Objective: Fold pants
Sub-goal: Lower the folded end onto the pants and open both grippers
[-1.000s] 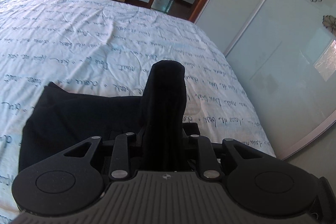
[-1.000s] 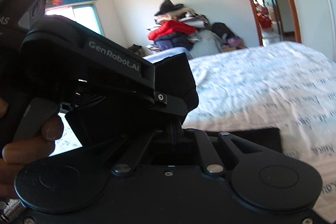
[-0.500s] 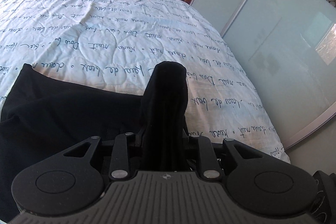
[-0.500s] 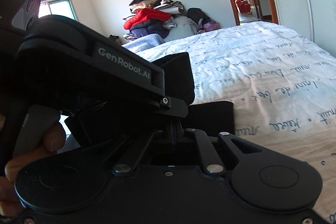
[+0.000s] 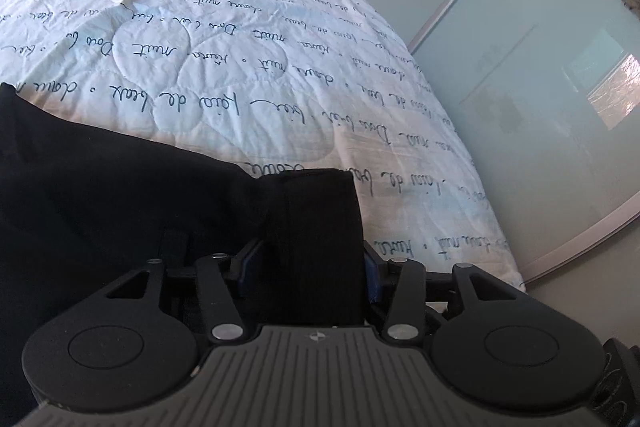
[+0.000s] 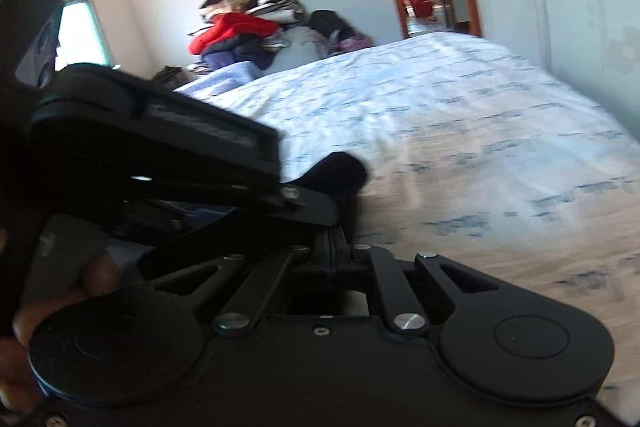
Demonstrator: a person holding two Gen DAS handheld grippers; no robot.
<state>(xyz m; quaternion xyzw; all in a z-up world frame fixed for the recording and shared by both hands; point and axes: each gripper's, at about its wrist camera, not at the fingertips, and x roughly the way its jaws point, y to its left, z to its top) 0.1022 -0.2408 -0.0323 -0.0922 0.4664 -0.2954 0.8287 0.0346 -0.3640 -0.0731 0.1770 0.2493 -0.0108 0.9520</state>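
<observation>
Since a second ago both hands have come down toward the bed (image 5: 248, 39). In the left wrist view the black pants (image 5: 120, 195) now fill more of the lower left, and the strip of cloth that stood tall and narrow between the jaws now sits lower and broader. The left gripper (image 5: 316, 223) has its jaws opening. The band of cloth, which looks like a hem or waistband edge, is still between them, but the blue pads now stand a little off its sides rather than pinching it.

The right gripper (image 6: 336, 227) has its jaws together, clamped on a fold of the same black pants (image 6: 336, 179), which bulges up just past the tips. The left gripper's body crosses in front of it on the left of that view, where the person's fingers (image 6: 96, 273) wrap the handle. This view is blurred, so the exact edge it holds cannot be told.

The pants lie on the quilted bed cover, spread away to the left of the left jaws and toward the near edge of the bed. The released band points straight ahead along the left fingers. I judge that a fold has just been laid down: the left side is letting go while the right side is not yet released. The coming move turns on that right-hand corner, which lies close beside the left jaws, so the right hand is the one to set it down level with the left edge.
</observation>
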